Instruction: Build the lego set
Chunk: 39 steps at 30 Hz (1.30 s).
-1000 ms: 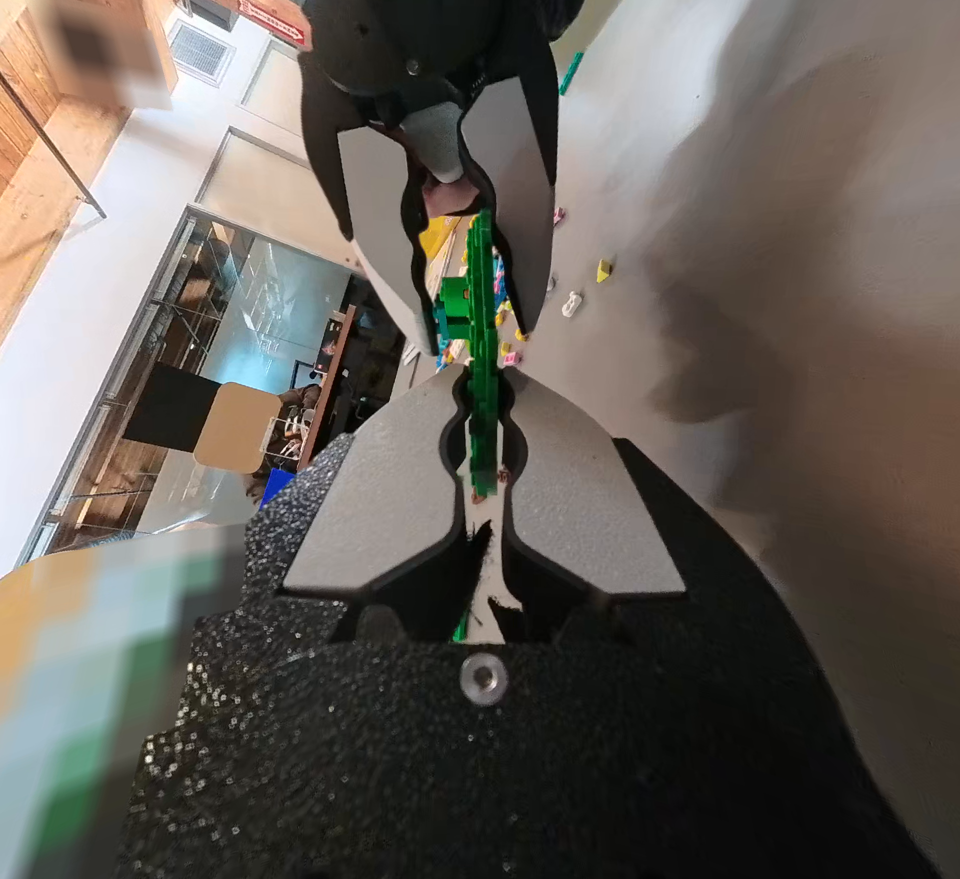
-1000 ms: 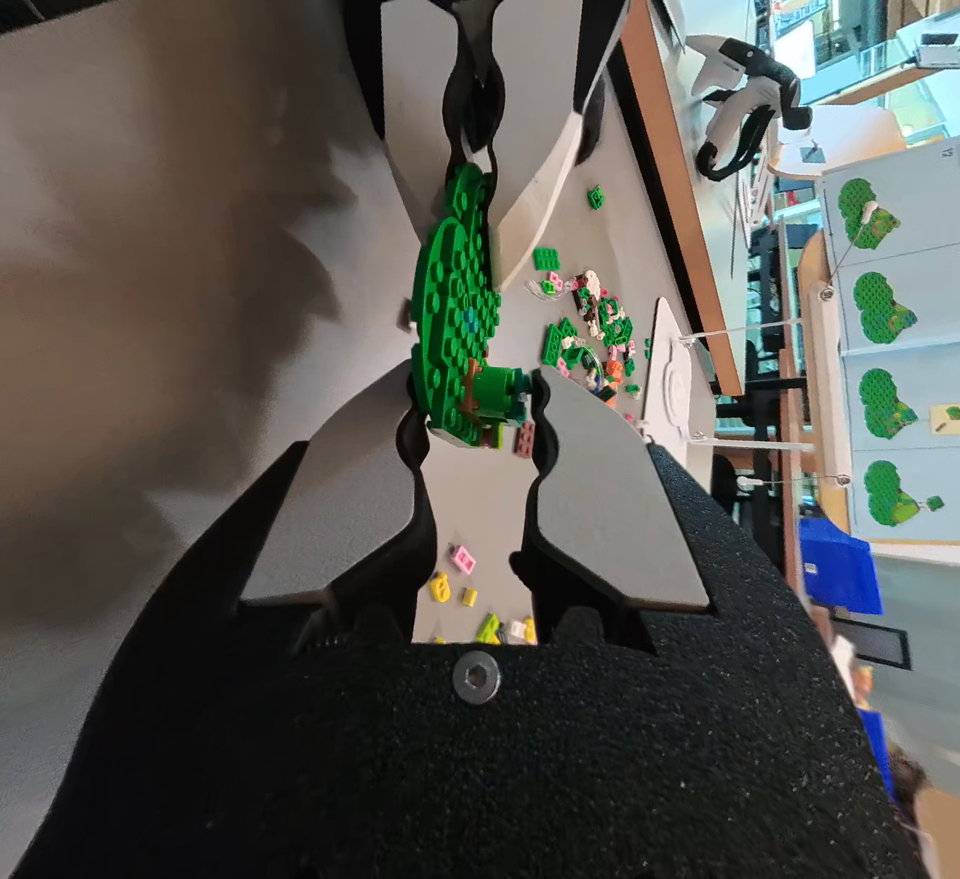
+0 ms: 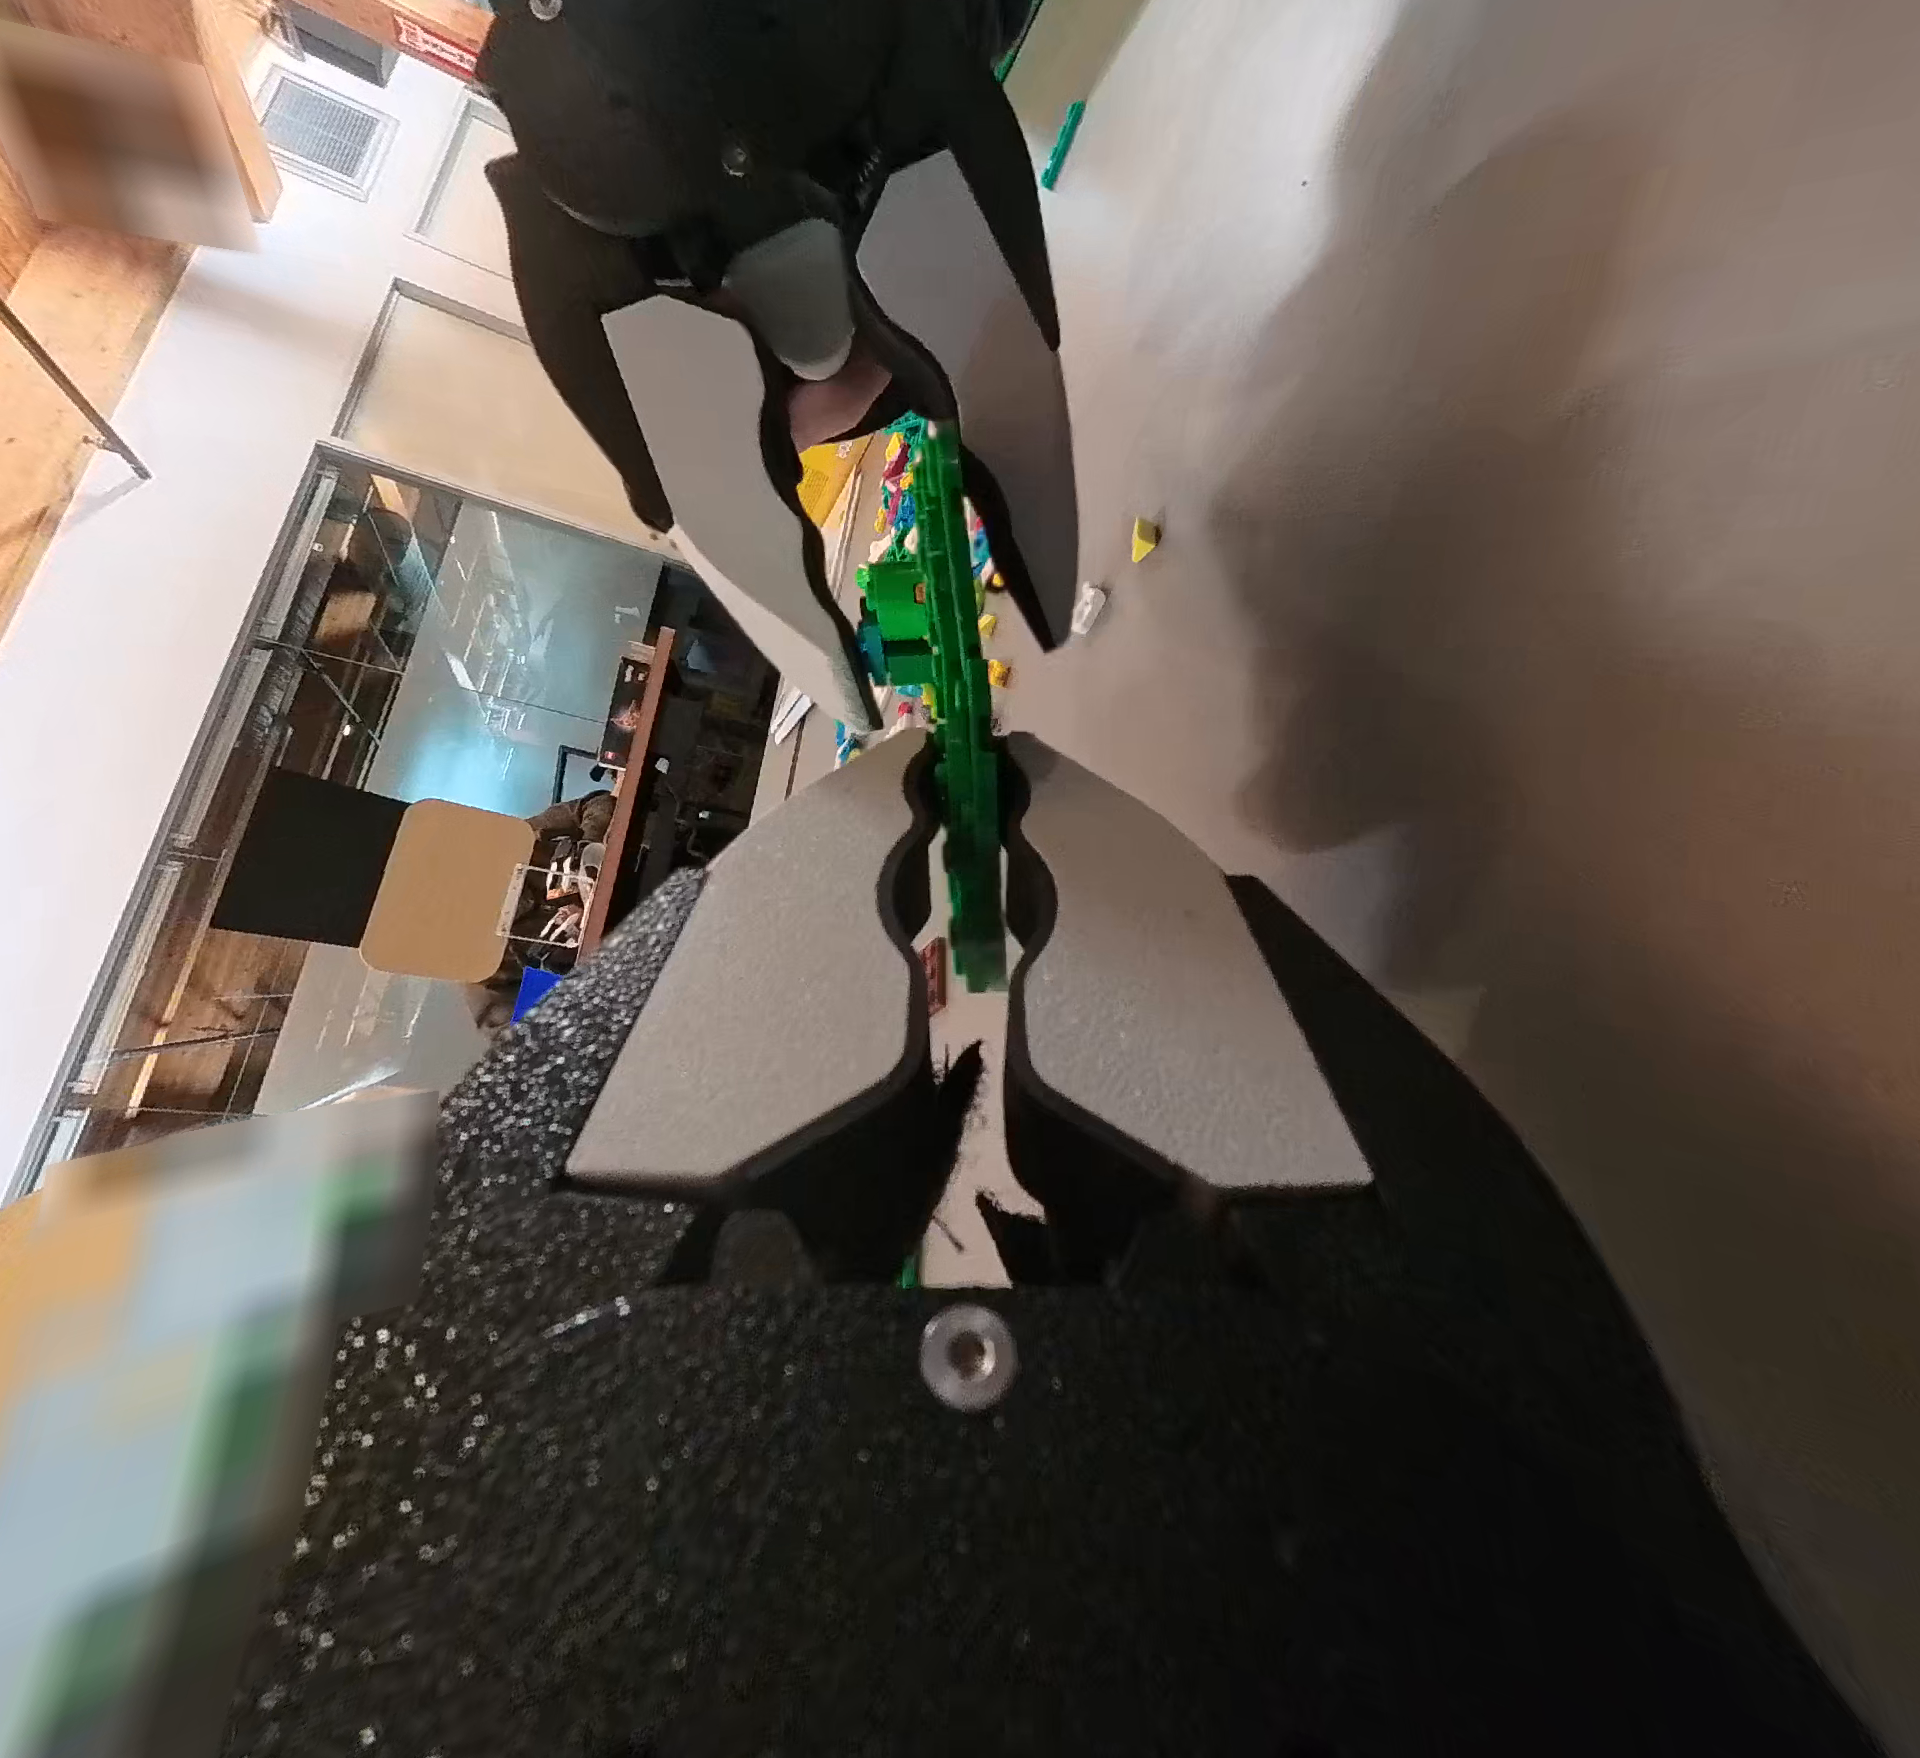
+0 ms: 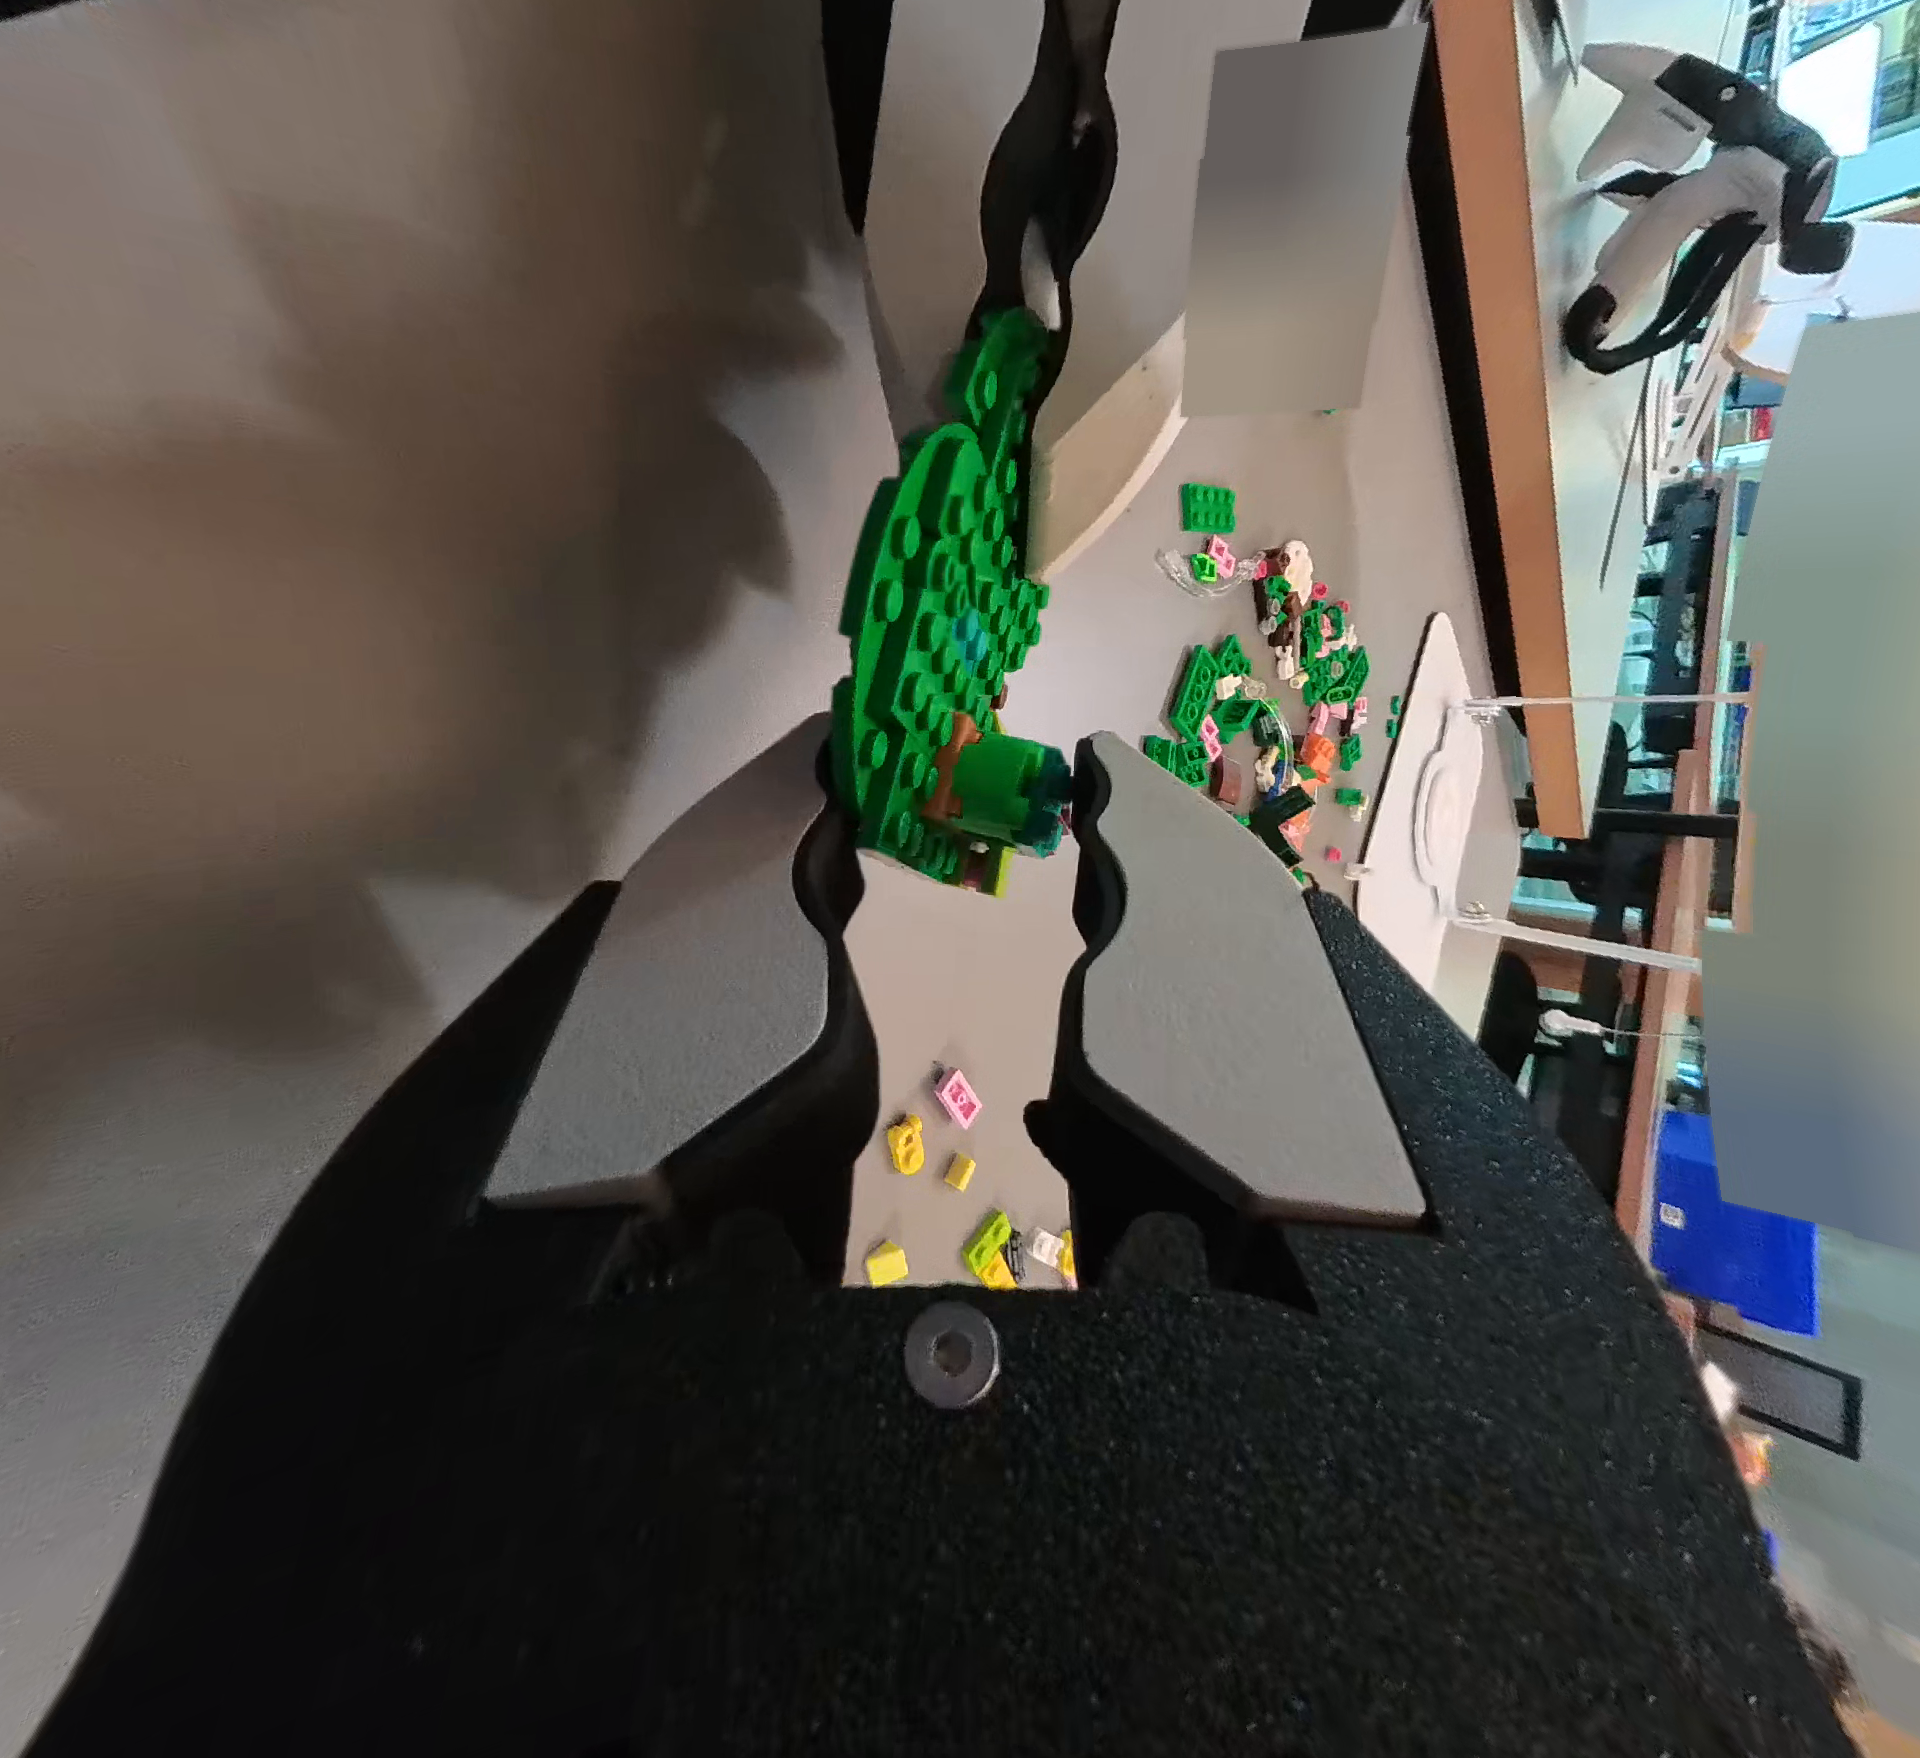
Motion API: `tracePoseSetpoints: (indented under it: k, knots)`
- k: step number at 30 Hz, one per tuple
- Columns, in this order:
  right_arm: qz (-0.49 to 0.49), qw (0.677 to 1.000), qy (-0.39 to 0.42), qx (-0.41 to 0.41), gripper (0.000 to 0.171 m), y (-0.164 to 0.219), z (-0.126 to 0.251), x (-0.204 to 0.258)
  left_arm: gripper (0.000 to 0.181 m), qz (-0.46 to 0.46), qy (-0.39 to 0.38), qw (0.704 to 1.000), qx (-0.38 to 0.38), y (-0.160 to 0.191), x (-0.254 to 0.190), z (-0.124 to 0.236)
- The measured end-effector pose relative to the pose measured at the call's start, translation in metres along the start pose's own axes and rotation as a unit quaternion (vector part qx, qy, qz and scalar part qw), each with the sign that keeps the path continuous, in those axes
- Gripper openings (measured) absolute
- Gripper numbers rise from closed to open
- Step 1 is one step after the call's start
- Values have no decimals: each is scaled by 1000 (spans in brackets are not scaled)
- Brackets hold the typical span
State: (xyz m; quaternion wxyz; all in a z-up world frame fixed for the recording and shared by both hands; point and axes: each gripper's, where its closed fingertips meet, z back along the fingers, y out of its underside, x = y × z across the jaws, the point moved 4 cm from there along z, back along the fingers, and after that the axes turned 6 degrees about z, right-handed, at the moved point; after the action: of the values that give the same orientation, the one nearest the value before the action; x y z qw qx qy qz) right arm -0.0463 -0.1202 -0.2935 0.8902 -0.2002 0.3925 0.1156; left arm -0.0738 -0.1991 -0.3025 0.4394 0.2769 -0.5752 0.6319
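Observation:
A green lego plate (image 4: 935,586) is held upright above the grey table (image 4: 416,254). A chunky green block (image 4: 997,768) with a teal end sticks out of its lower part. My left gripper (image 3: 971,752) is shut on one end of the plate (image 3: 951,565), which shows edge-on. It also shows at the top of the right wrist view (image 4: 1023,358). My right gripper (image 4: 956,752) is open, with its jaws straddling the plate and the block. One fingertip (image 4: 1096,758) sits at the block's teal end. In the left wrist view the right gripper (image 3: 951,680) comes from above around the block (image 3: 891,602).
A pile of loose green, pink and brown bricks (image 4: 1268,690) lies on the table to the right. A few yellow and pink pieces (image 4: 935,1137) lie under my right gripper. A white stand (image 4: 1444,804) is near the table edge, and a white headset (image 4: 1714,181) is beyond it. The tips of both grippers are at nearly the same place.

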Motion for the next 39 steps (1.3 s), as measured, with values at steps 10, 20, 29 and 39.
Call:
tracePoseSetpoints:
  k: [10,20,29,39]
  knots:
    - [-4,999,-34,-2,32,-1,0,8,11,-7,30,1000,-8,-2,-8,-1]
    - [-40,999,34,1,52,1,6,-1,8,-18,-21,999,17,5,2,-2]
    - [-149,972,179,41,72,32,38,-8,8,-79,-92,988,99,25,15,-1]
    - [-324,837,437,-53,64,52,61,-29,8,-72,-148,970,177,63,39,20]
